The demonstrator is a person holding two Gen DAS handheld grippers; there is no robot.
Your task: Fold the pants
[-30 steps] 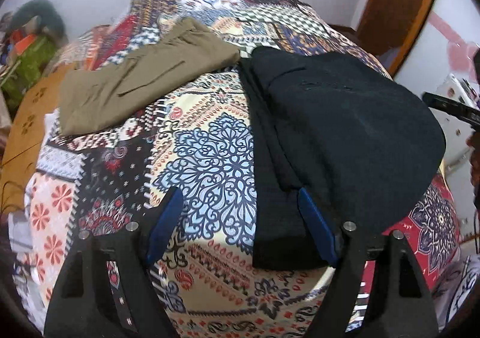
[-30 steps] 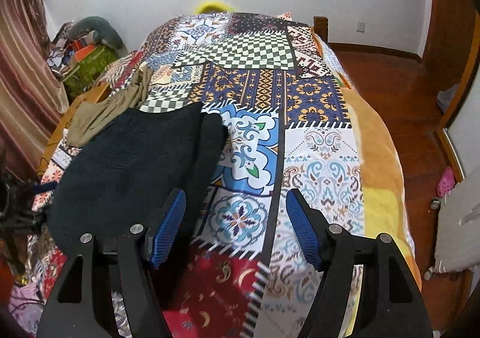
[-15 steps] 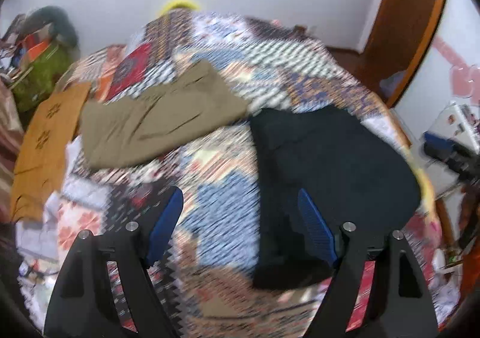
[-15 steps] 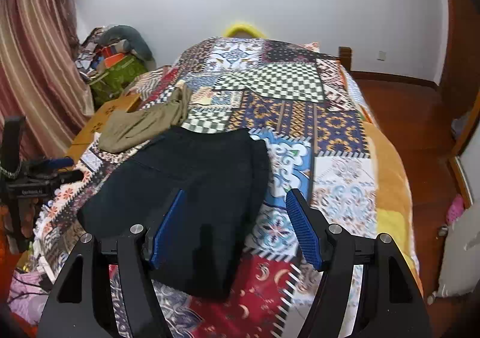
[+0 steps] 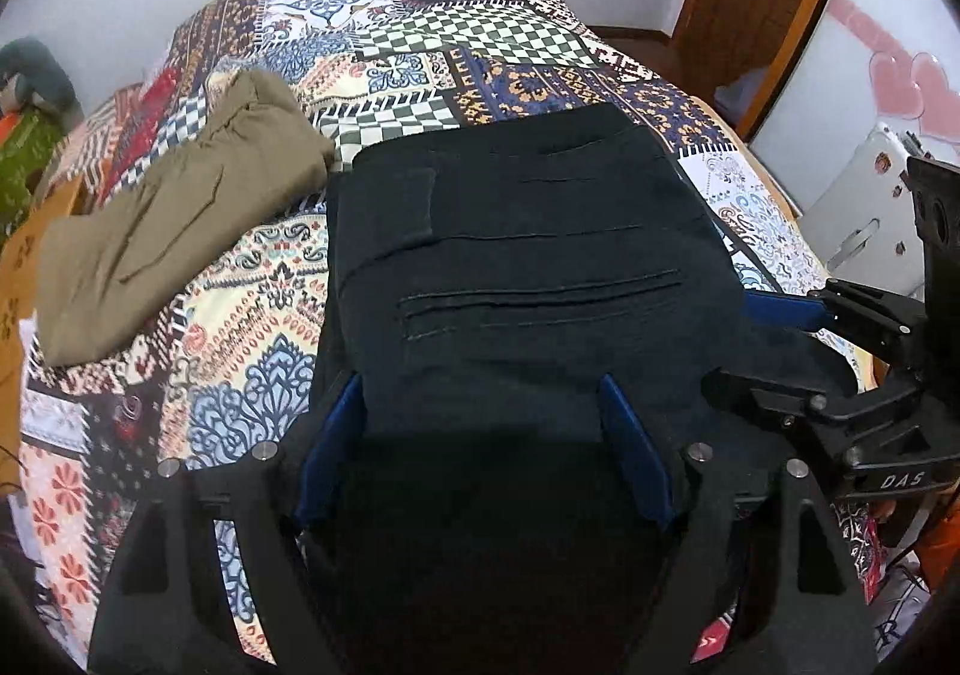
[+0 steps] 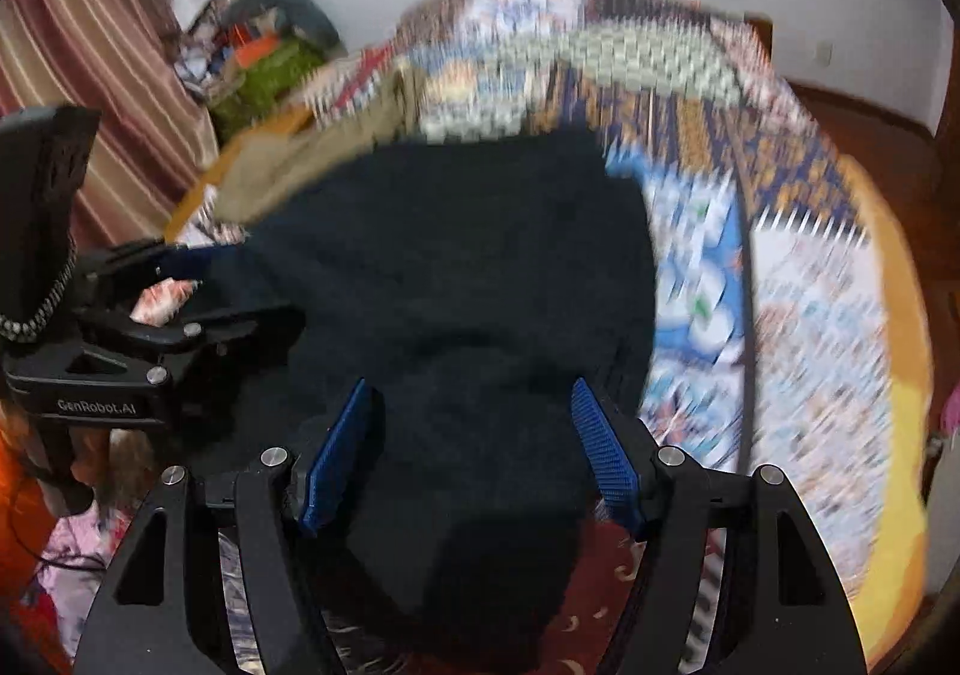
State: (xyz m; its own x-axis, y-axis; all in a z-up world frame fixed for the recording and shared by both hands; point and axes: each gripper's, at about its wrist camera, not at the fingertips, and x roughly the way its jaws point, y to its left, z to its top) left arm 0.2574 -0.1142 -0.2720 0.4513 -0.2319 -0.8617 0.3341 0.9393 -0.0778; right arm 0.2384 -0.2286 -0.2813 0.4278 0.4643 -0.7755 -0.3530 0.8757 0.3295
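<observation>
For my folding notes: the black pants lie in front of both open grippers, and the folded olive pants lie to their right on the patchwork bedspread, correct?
Not quite. In the left wrist view the olive pants lie to the left of the black pants, not the right. The rest stands: both lie on the patchwork bedspread, with the left gripper and right gripper open.

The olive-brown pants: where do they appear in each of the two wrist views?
Left wrist view: the olive-brown pants lie at the left, beside the black pants.
Right wrist view: blurred, upper left of centre, behind the black pants.
Shared landmark: the patchwork bedspread beneath both garments.
</observation>
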